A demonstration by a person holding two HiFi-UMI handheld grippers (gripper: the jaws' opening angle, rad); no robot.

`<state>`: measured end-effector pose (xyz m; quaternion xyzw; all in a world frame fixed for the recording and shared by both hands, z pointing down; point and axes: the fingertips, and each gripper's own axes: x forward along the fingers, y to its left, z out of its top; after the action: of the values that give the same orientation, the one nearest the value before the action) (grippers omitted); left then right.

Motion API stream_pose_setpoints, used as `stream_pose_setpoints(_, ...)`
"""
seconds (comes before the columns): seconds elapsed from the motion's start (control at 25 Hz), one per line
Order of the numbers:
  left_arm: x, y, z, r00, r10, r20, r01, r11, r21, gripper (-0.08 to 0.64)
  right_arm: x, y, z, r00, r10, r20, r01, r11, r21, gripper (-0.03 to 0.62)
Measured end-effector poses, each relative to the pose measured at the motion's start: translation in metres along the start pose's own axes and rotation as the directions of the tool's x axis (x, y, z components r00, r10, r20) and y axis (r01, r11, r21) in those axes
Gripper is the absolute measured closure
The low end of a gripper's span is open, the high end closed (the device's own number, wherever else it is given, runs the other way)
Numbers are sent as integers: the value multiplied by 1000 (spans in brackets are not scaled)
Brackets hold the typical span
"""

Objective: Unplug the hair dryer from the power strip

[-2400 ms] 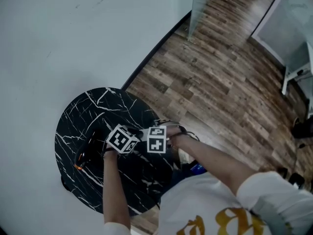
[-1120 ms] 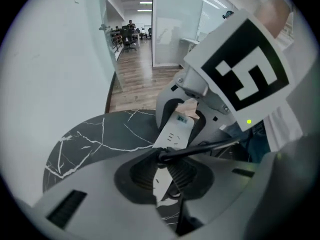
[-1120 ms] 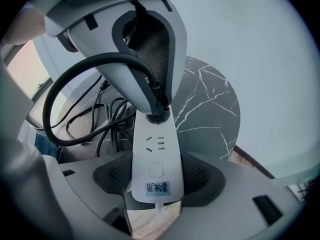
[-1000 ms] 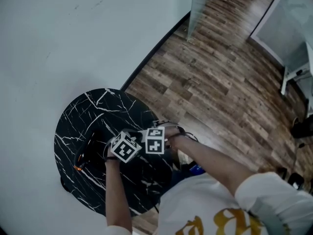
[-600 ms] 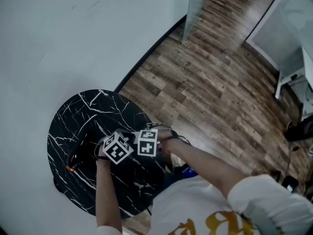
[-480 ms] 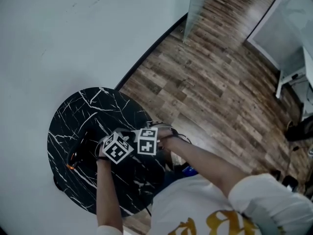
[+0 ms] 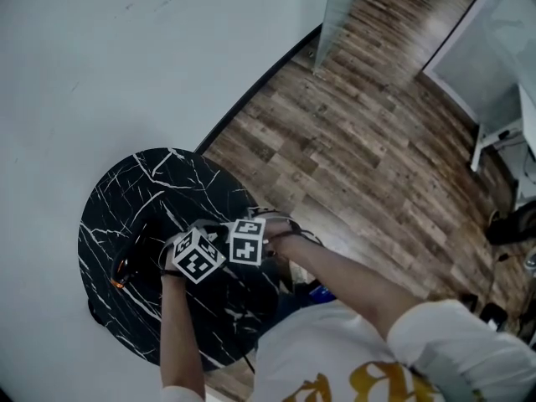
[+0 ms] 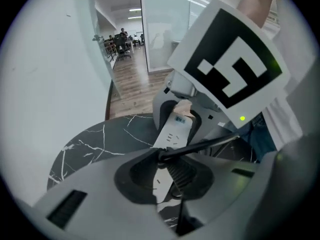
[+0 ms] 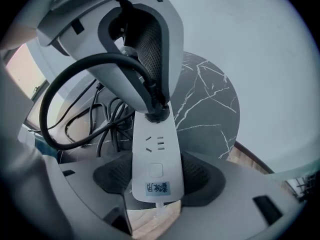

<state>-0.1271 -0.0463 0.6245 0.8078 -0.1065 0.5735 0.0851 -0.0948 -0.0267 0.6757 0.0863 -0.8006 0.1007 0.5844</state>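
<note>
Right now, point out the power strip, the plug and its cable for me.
power strip [image 9: 156,156]: right gripper view, white top face below the sockets.
plug [image 9: 156,114]: right gripper view, black body seated in the strip.
cable [image 9: 107,55]: right gripper view, top of the black loop.

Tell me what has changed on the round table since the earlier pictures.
The left tool rolled slightly: its marker cube turned and sits lower in the head view. No taking or letting go shows. Both tools stayed close together over the table, left on the plug, right tool on the power strip.
</note>
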Motion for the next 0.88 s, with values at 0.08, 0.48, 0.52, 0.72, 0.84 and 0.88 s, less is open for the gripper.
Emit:
stream_pose_setpoints(0.08, 1, 1, -2, 999, -47, -16, 46, 998, -33, 506, 0, 0, 1, 1000, -1, 4, 1, 1000, -18, 322)
stream_pose_setpoints(0.48, -2, 3, 4, 999, -39, -16, 40, 999, 23, 507, 0, -1, -1, 1000, 2, -26, -2, 1000, 14, 322)
stream_pose_setpoints(0.52, -2, 1, 3, 1000, -7, -13, 7, 999, 42, 508, 0, 0, 0, 999, 2, -37, -2, 1000, 5, 322)
stream_pose_setpoints(0.72, 2, 5, 1, 994, -105, 12, 106, 990, -92, 508, 2, -1, -3, 1000, -1, -30, 0, 1000, -16, 322)
stream_pose_setpoints(0.84, 1, 9, 5, 977, -209, 53, 215, 959, -184, 503, 1, 1, -3, 1000, 4, 15, -3, 1000, -4, 322)
stream_pose_setpoints(0.88, 0, 9, 6, 974, -217, 58, 224, 956, -189, 503, 0, 1, -3, 1000, 5, 22, -5, 1000, 4, 322)
